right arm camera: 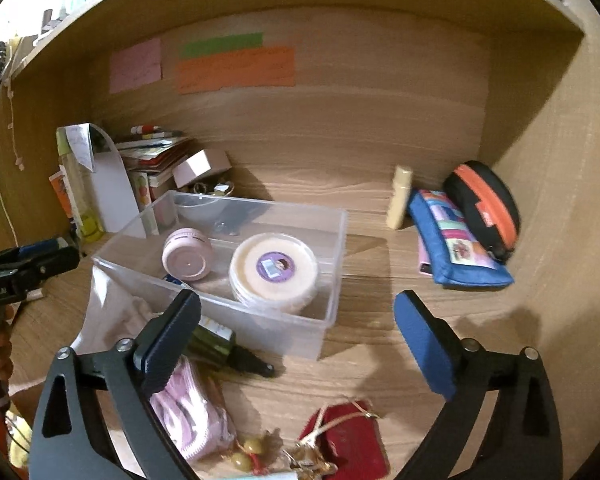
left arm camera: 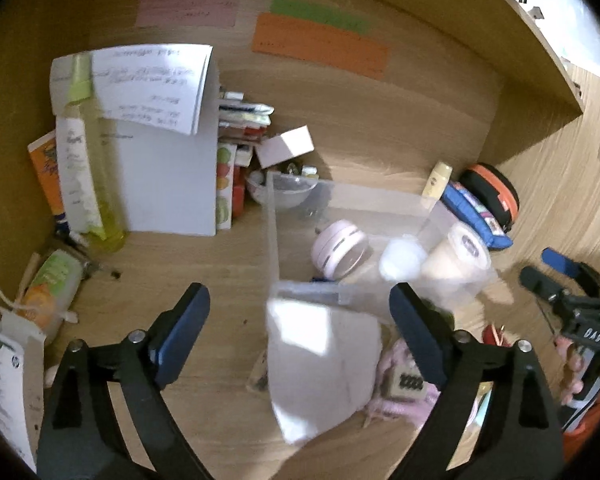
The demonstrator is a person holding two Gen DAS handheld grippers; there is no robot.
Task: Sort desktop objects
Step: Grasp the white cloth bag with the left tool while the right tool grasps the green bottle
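Observation:
A clear plastic bin stands mid-desk; it also shows in the left wrist view. Inside lie a pink round case and a cream round tub with a purple label. My left gripper is open and empty, hovering above the bin's near edge and a white sheet. My right gripper is open and empty in front of the bin. Below it lie a dark green bottle, a pink pouch, a red pouch and olive beads.
A blue pencil case, a black-and-orange case and a cream tube sit at the back right. Books, papers and a yellow-green bottle stand at the back left. Wooden walls enclose the desk on the back and right.

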